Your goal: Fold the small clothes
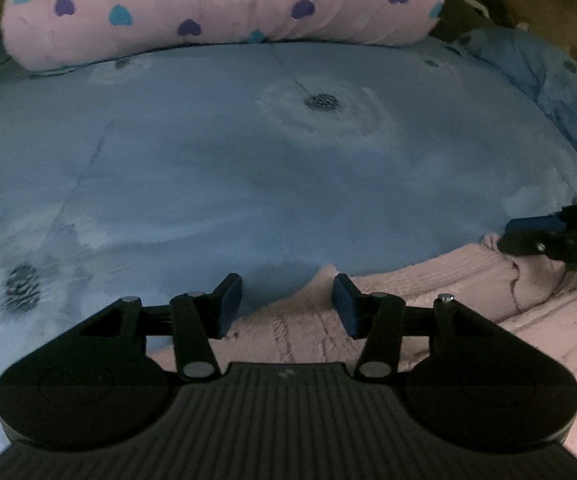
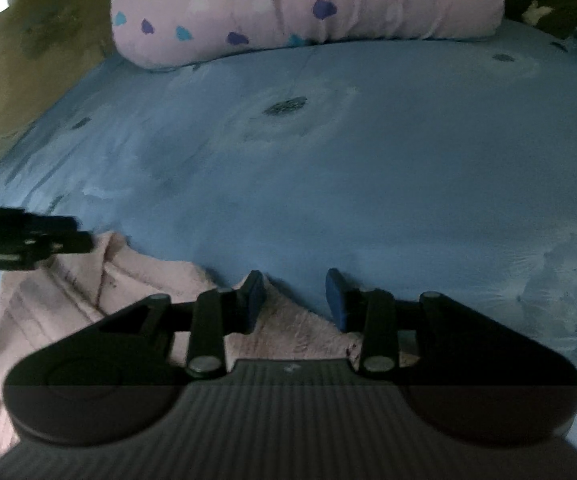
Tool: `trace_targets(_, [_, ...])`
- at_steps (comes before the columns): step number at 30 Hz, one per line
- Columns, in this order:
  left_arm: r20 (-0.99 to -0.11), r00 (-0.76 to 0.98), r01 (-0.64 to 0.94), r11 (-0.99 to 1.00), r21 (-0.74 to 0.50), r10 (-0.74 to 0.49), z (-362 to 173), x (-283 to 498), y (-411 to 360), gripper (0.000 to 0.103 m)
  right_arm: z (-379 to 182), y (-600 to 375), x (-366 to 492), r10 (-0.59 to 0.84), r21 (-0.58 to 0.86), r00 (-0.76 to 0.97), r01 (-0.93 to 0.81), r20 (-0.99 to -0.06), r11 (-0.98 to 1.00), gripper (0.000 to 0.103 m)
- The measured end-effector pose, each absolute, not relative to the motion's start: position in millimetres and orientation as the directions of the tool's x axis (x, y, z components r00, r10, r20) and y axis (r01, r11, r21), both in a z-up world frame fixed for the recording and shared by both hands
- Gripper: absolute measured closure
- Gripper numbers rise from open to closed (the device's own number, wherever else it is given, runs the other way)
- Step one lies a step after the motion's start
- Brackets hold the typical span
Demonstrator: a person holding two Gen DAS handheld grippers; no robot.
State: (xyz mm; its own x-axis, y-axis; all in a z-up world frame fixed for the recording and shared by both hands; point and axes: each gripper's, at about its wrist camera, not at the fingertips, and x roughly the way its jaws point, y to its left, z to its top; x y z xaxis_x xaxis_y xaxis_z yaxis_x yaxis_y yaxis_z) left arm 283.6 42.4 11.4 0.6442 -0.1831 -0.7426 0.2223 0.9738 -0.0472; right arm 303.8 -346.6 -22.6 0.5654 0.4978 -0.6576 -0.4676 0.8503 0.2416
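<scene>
No readable writing or labels anywhere; the pink knit garment (image 1: 428, 304) lies flat on the blue bed sheet (image 1: 248, 168), below a heart-print pillow (image 1: 216, 4). Left tongs (image 1: 286, 304) and right tongs (image 2: 294, 298) both gape apart over its edge, gripping nothing.

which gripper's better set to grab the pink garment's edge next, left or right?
Probably left. The left gripper is open with a raised peak of the pink garment between its fingers. The right gripper is open too, but mostly blue bedsheet lies ahead of it.

A pink heart-print pillow (image 1: 216, 8) lies at the far edge of the blue flowered bedsheet (image 1: 216, 160).
</scene>
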Motion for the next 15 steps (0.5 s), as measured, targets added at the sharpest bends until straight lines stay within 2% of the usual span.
trace_targets(3, [-0.735,0.644,0.263,0.964,-0.047,-0.212,5.1,287.8,35.9,0.044,-23.0,-343.6,297.1,0.525,0.233,0.531,-0.520,-0.665,0.821,0.070])
trace_targets(5, [-0.733,0.639,0.292,0.955,-0.048,-0.233,2.9,285.9,30.6,0.047,-21.4,-339.9,293.2,0.531,0.218,0.521,-0.546,-0.668,0.809,0.085])
trace_targets(6, [-0.728,0.639,0.315,0.948,-0.046,-0.248,2.7,283.3,27.2,0.052,-19.6,-337.9,289.8,0.527,0.202,0.529,-0.552,-0.665,0.809,0.087])
trace_targets(7, [-0.721,0.640,0.337,0.940,-0.047,-0.265,2.8,279.6,23.8,0.067,-16.8,-335.8,285.0,0.520,0.172,0.547,-0.563,-0.655,0.809,0.092])
trace_targets(8, [-0.717,0.641,0.346,0.937,-0.047,-0.273,2.9,276.7,20.7,0.076,-13.7,-334.5,279.1,0.517,0.143,0.571,-0.572,-0.638,0.808,0.094])
trace_targets(10, [-0.701,0.679,0.304,0.953,-0.004,-0.220,2.7,274.0,14.7,0.086,-9.3,-335.2,270.8,0.502,0.110,0.627,-0.555,-0.596,0.824,0.095])
trace_targets(13, [-0.683,0.718,0.229,0.972,0.049,-0.134,-1.4,278.0,8.9,0.088,-11.7,-335.3,271.7,0.412,0.049,0.726,-0.464,-0.551,0.884,0.095])
trace_targets(15, [-0.687,0.717,0.214,0.975,0.056,-0.118,-4.3,281.3,5.9,0.088,-21.5,-333.3,276.7,0.379,0.036,0.725,-0.440,-0.575,0.897,0.095])
